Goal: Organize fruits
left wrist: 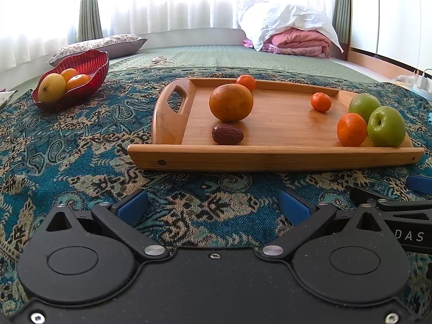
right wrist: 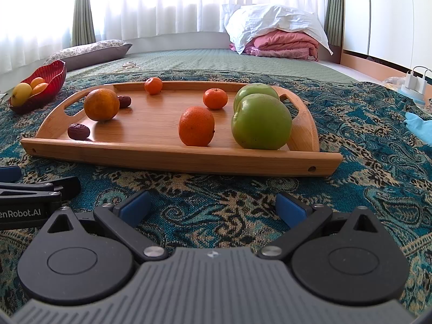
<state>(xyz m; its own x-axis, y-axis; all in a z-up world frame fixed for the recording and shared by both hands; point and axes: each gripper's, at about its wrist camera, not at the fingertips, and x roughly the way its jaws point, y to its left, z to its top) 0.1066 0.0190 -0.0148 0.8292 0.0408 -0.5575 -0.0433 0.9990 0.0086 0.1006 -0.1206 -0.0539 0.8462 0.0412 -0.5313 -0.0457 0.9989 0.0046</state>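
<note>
A wooden tray (left wrist: 270, 159) is seen lying on a patterned blue cloth (left wrist: 81, 145) spread over a bed. On the tray, a large orange (left wrist: 231, 102) sits toward the left handle, with a dark red date (left wrist: 227, 134) just in front of it; a second date (right wrist: 124, 101) shows behind the orange in the right wrist view. A small mandarin (left wrist: 246, 82) lies near the far rim and another mandarin (left wrist: 321, 102) sits further right. At the right end, two green apples (left wrist: 386, 127) stand touching one another, and an orange tangerine (left wrist: 351, 129) is placed just beside the nearer apple.

A red ribbed bowl (left wrist: 91, 62) rests on the cloth well apart from the tray, to its left — a yellow fruit (left wrist: 51, 87) and two orange fruits are held in it.

The left gripper (left wrist: 213, 205) is held low over the cloth in front of the tray, its jaws spread apart and empty. The right gripper (right wrist: 213, 205) is held likewise just beside it — jaws apart, nothing between the blue pads (right wrist: 135, 206).
</note>
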